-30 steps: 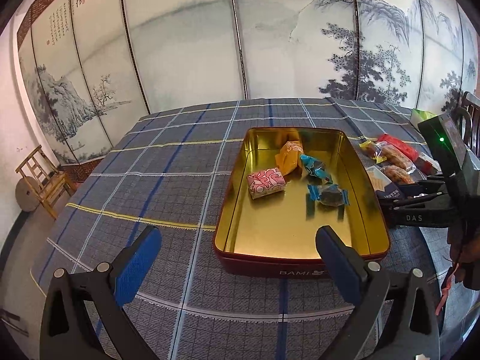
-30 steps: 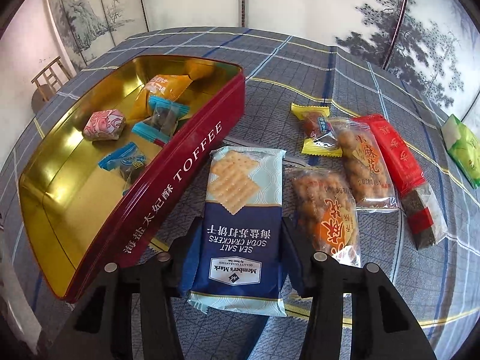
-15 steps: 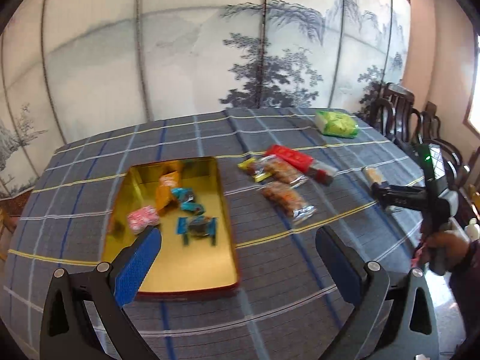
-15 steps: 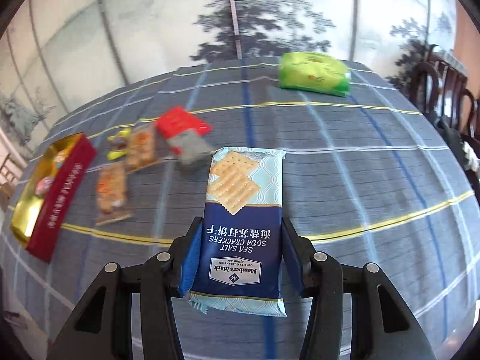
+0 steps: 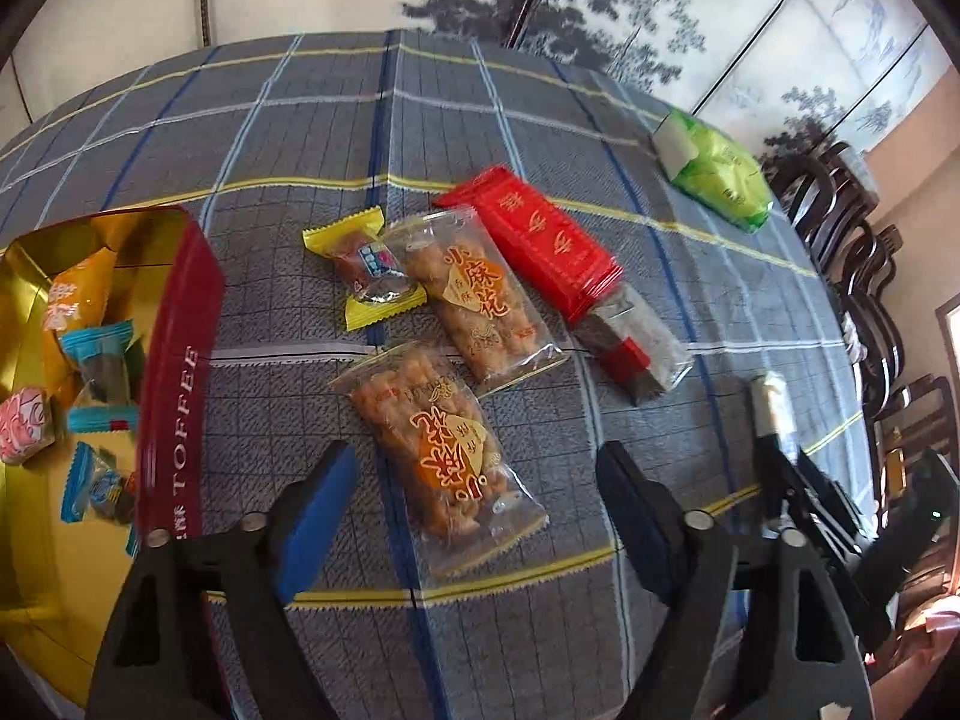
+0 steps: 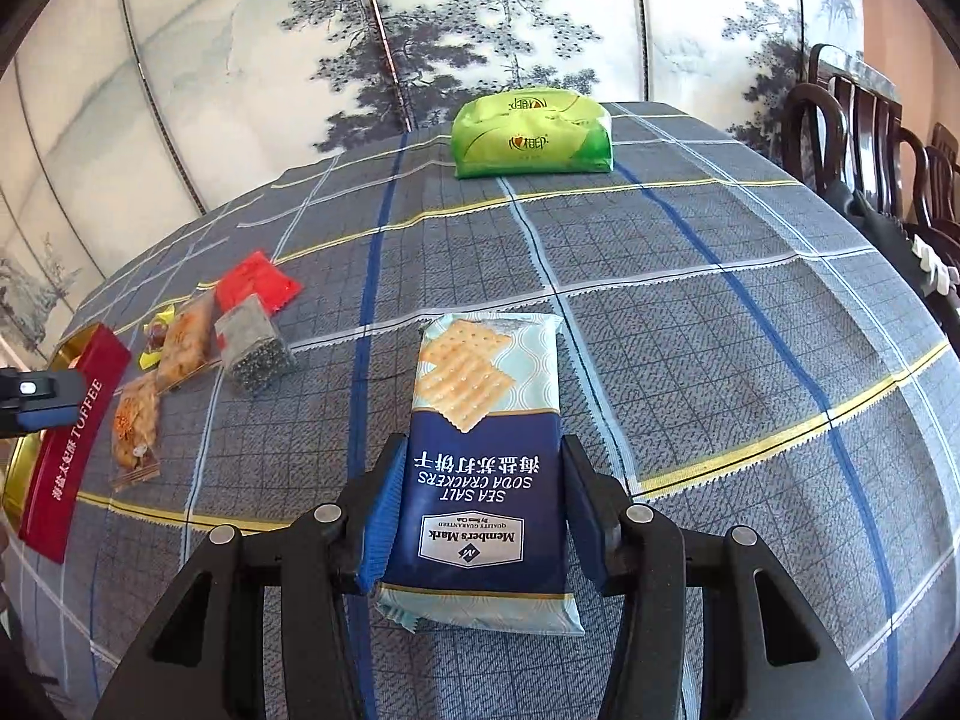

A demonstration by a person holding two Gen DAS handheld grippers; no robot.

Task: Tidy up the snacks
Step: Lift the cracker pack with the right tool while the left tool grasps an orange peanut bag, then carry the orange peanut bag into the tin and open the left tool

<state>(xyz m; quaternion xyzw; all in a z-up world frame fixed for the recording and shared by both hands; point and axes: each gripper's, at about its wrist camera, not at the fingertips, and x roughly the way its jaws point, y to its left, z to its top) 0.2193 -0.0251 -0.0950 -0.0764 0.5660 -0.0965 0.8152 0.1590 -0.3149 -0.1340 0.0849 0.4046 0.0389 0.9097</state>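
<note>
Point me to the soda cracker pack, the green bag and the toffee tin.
soda cracker pack (image 6: 480, 480): right wrist view, dark blue label panel.
green bag (image 6: 531, 135): right wrist view, front face.
toffee tin (image 5: 183, 396): left wrist view, red side wall.

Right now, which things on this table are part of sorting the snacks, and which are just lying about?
Part of the job:
toffee tin
cracker pack, held in the right gripper
two twist-snack bags
yellow candy
red packet
left gripper, jaws just been closing, nothing between them

Just lying about:
green tissue pack
chairs
</note>
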